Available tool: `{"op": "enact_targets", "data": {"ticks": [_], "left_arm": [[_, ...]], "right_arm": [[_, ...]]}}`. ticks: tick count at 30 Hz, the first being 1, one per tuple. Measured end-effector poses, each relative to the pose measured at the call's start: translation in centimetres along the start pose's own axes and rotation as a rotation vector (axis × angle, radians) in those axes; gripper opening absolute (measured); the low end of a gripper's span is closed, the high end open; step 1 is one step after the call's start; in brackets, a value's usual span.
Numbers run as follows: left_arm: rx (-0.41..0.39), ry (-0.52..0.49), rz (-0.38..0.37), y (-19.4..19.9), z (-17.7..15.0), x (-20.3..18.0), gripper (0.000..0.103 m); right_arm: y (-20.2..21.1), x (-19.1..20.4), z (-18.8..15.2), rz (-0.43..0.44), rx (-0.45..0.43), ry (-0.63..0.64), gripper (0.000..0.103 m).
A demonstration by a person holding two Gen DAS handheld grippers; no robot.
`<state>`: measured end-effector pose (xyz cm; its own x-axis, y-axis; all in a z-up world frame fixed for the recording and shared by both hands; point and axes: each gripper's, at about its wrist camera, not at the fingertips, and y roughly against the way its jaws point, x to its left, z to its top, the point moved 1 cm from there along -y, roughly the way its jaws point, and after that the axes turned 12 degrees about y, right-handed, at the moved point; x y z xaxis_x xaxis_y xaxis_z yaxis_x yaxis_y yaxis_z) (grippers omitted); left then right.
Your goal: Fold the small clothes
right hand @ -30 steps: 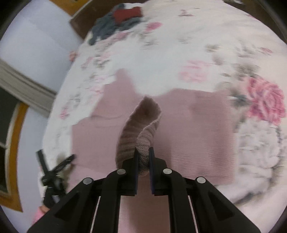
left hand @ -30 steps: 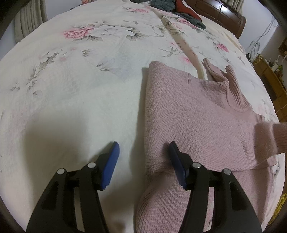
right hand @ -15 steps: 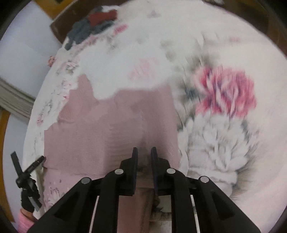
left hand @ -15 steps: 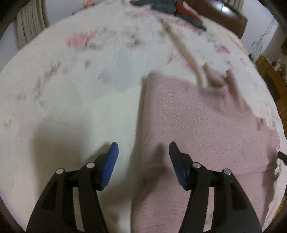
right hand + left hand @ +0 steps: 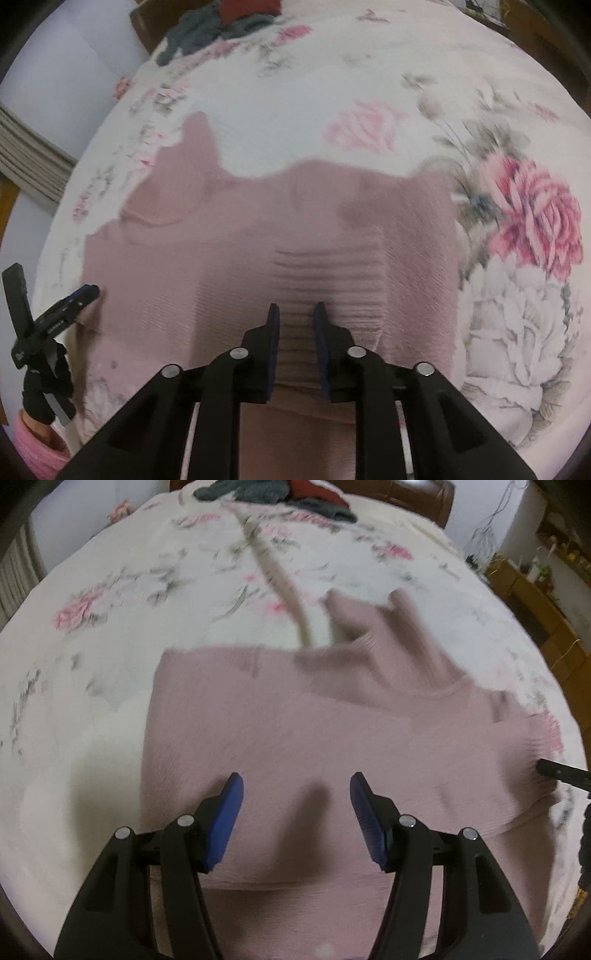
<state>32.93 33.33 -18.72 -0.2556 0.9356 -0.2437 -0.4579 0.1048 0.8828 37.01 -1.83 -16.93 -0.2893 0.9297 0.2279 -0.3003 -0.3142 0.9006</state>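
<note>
Floral bedspread (image 5: 110,720) under pink sweater (image 5: 295,738), dark clothes (image 5: 273,491) beyond; left gripper (image 5: 295,805) spread wide, right gripper (image 5: 297,321) parted over cuff

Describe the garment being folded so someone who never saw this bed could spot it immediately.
Start from the bed with the white floral bedspread. Nearest the grippers lies the dusty-pink knit sweater, spread flat with its ribbed collar pointing away. Unlike the dark grey and red clothes heaped at the far end, it is pale, single-coloured and laid out alone.
</note>
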Motion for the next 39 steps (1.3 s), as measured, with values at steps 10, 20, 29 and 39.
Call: {"op": "enact_targets", "data": {"ticks": [10,20,29,39], "left_arm": [[0.029,-0.009,0.001,-0.5,0.2,0.7,0.059],[-0.039,-0.07,-0.095,-0.6,8.6,-6.8,0.066],[0.058,-0.057,-0.088,-7.5,13.1,-9.3,0.066],[0.117,0.045,-0.189,-11.2,13.4,-9.2,0.012]], "right_arm": [[0.3,-0.6,0.5,0.045,0.005,0.016,0.02],[-2.3,2.6,11.2,0.216,-0.049,0.039,0.044],[-10.0,4.5,18.0,0.287,-0.006,0.014,0.061],[-13.3,6.3,18.4,0.316,0.02,0.065,0.019]]}}
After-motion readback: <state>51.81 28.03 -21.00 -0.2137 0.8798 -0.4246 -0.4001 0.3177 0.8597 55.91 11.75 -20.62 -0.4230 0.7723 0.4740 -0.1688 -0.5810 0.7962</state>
